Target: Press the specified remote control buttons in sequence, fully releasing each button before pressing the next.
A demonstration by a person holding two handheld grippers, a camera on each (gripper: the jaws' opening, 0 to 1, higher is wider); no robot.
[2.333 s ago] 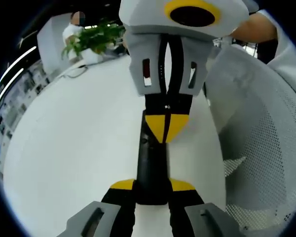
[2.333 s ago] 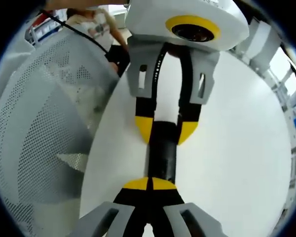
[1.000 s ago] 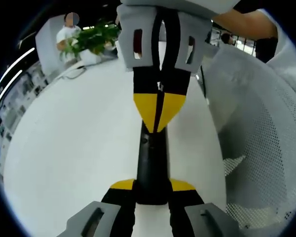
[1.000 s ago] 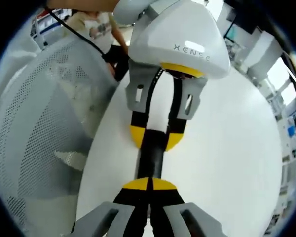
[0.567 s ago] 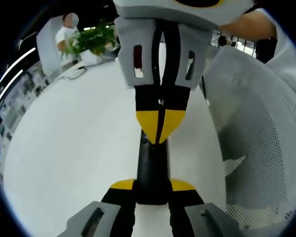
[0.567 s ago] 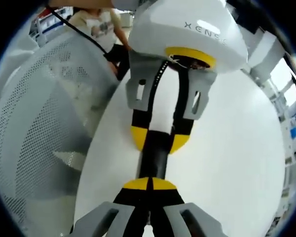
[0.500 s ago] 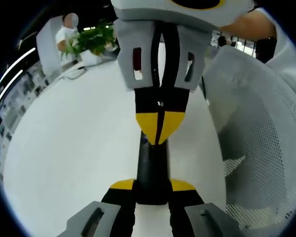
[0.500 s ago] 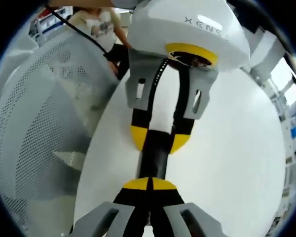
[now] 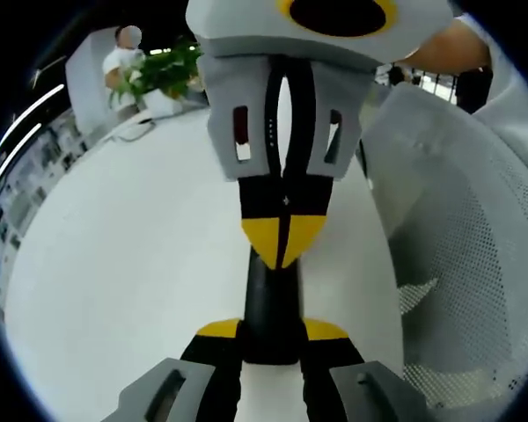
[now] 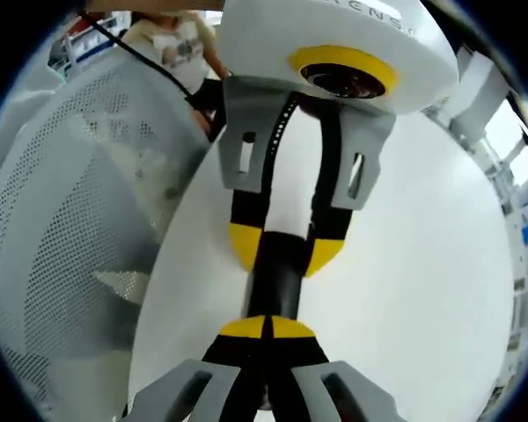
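A slim black remote control is held lengthwise between the yellow-tipped jaws of my left gripper, which is shut on its near end above the white table. My right gripper comes down from the top of the left gripper view, shut, its joined yellow tips touching the remote's upper face. In the right gripper view my right gripper is shut and rests on the remote control. Behind it the left gripper clamps the remote's sides. The buttons are hidden.
A white mesh chair back stands close beside the table; it is on the left in the right gripper view. A potted plant and a person are at the table's far end. A person's arm holds the right gripper.
Over the last second the right gripper's shut tips have slid along the remote toward the left gripper's jaws. The left gripper's grip on the remote is unchanged.
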